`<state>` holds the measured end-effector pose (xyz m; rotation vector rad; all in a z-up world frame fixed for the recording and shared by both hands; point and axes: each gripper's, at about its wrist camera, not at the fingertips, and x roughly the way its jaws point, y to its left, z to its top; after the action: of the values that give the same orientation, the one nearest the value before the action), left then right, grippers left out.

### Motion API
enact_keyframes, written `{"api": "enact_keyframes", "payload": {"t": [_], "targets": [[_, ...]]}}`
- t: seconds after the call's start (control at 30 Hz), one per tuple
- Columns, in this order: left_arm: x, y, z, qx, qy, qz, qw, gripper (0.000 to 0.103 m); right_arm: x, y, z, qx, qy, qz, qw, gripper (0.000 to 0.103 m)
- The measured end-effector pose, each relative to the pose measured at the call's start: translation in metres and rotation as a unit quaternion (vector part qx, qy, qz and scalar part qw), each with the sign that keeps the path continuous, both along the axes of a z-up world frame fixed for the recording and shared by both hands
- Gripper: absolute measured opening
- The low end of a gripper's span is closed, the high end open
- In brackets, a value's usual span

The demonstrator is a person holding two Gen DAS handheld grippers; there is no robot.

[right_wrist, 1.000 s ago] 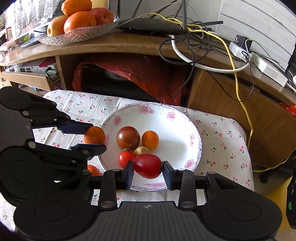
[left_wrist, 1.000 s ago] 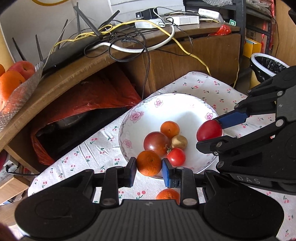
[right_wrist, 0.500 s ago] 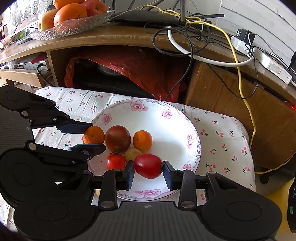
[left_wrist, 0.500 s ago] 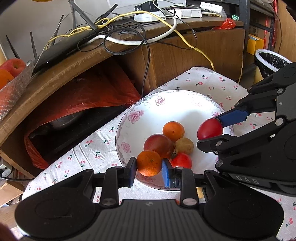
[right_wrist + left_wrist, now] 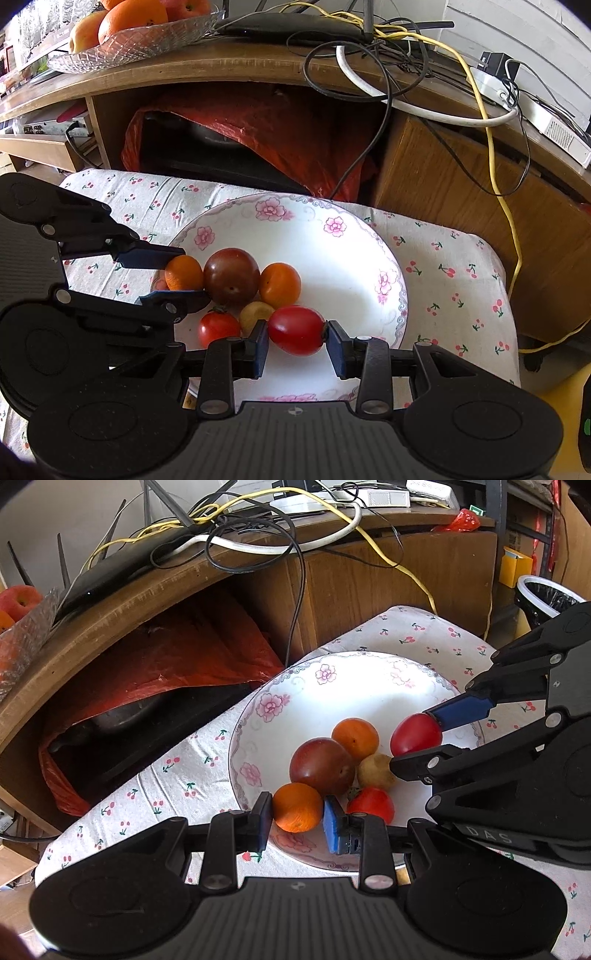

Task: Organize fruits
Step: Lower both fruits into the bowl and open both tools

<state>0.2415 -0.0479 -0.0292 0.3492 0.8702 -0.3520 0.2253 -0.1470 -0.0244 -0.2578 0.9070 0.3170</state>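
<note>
Both loads have come down over the plate (image 5: 388, 258). The left hand-held gripper (image 5: 297, 810) clamps an orange (image 5: 297, 806) at its 9 o'clock rim; the right hand-held gripper (image 5: 296, 341) pinches a tomato (image 5: 296, 329) near 6 o'clock. Release looks imminent.

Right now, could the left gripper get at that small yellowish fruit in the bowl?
Probably not: the left gripper is shut on an orange, and the dark tomato and red tomato crowd the yellowish fruit.

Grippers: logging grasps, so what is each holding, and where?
Left gripper: small orange, by its sides. Right gripper: red tomato, by its ends.
</note>
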Motion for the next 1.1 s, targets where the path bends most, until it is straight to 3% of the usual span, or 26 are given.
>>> {"api": "enact_keyframes", "payload": {"t": [1.1], "targets": [[0.006, -0.003, -0.003, -0.004, -0.017, 0.003, 0.9998, 0.038, 0.011, -0.005, -0.002, 0.004, -0.016, -0.02, 1.0, 0.036]]}}
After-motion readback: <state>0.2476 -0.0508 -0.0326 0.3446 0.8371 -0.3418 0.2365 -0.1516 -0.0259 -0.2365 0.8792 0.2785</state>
